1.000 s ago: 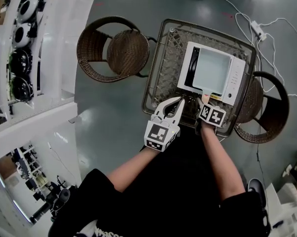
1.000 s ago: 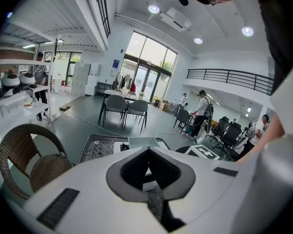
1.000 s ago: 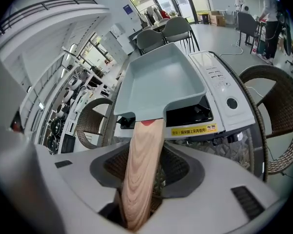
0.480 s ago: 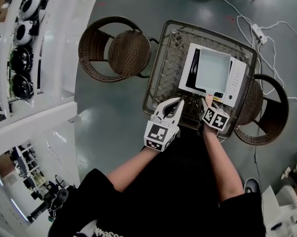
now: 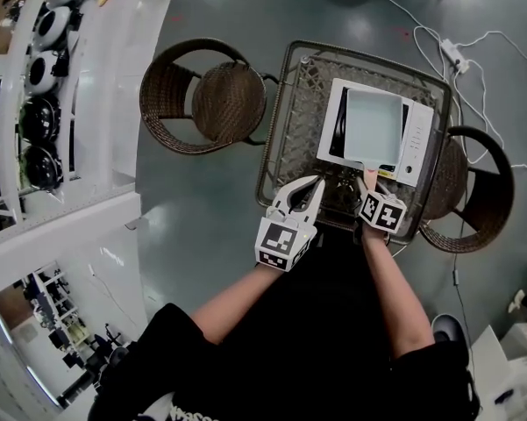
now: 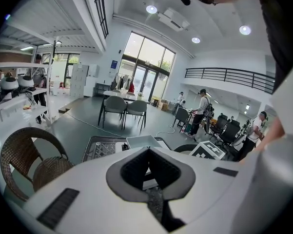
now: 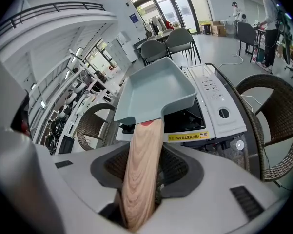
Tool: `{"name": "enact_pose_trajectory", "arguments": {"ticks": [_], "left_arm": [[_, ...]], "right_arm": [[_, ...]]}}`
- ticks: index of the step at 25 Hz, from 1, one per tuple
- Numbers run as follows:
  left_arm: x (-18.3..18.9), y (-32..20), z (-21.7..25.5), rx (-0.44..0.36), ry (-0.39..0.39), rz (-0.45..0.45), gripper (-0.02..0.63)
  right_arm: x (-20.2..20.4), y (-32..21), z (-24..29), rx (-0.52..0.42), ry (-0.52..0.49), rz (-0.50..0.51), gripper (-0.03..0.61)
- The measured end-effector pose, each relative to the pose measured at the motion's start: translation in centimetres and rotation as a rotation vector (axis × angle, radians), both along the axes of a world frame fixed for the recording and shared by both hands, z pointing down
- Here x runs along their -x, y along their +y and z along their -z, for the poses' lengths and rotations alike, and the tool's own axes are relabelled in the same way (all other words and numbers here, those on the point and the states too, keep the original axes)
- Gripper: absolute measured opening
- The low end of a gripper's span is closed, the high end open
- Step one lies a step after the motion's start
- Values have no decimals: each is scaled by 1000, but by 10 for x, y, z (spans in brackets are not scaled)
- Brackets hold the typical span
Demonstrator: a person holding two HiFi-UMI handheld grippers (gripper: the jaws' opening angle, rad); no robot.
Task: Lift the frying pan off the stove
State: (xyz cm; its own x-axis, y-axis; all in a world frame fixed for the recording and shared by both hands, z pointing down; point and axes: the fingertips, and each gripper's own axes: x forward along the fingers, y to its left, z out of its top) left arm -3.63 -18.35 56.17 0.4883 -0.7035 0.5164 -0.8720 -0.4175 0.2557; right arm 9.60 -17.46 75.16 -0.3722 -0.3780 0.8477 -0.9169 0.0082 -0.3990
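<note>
While the right gripper (image 7: 145, 152) has just been drawing its jaws in, the wooden handle (image 7: 142, 179) lies between them, and the dark pads now press on it from both sides. The handle runs straight out along the jaws, away from the camera, to the frying pan (image 7: 158, 94) — a square, pale grey-green pan with raised walls and nothing in it. The pan sits over the dark cooking surface of the stove (image 7: 218, 101), a flat white unit with a strip of buttons and a dial along its right side and a yellow label on its front edge. Whether the pan's base touches the dark surface I cannot tell.

The left gripper (image 6: 147, 152) holds nothing: its jaw tips meet in a point, with only the hollow between the pads left behind them. In the head view it hovers over the near edge of the table (image 5: 285, 103), just left of the right gripper and clear of both pan and stove.

The table is a square one of dark woven wicker, with the stove standing toward its right half. One wicker chair (image 5: 202, 95) stands at its left side — another (image 5: 478, 209) is tucked in at its right. Both forearms (image 5: 386, 279) reach in from the bottom of the head view. White cables (image 5: 473, 42) trail across the grey floor (image 5: 202, 217) beyond the table.
</note>
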Motion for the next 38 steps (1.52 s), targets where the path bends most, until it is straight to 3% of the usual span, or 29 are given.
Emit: {"name": "enact_pose_trajectory", "arguments": {"ticks": [10,27,38], "left_arm": [[5,9,10,-25,0,-14,14],[-8,21,60,-155,39,-67,14],[-14,36,81,-206,68,-97,14]], "right_arm": [[-1,-6,38,-103,-55,-36,173],[2,9,160,-343,-73,-76,175],[11,27,210,-444,-109,-106,175]]}}
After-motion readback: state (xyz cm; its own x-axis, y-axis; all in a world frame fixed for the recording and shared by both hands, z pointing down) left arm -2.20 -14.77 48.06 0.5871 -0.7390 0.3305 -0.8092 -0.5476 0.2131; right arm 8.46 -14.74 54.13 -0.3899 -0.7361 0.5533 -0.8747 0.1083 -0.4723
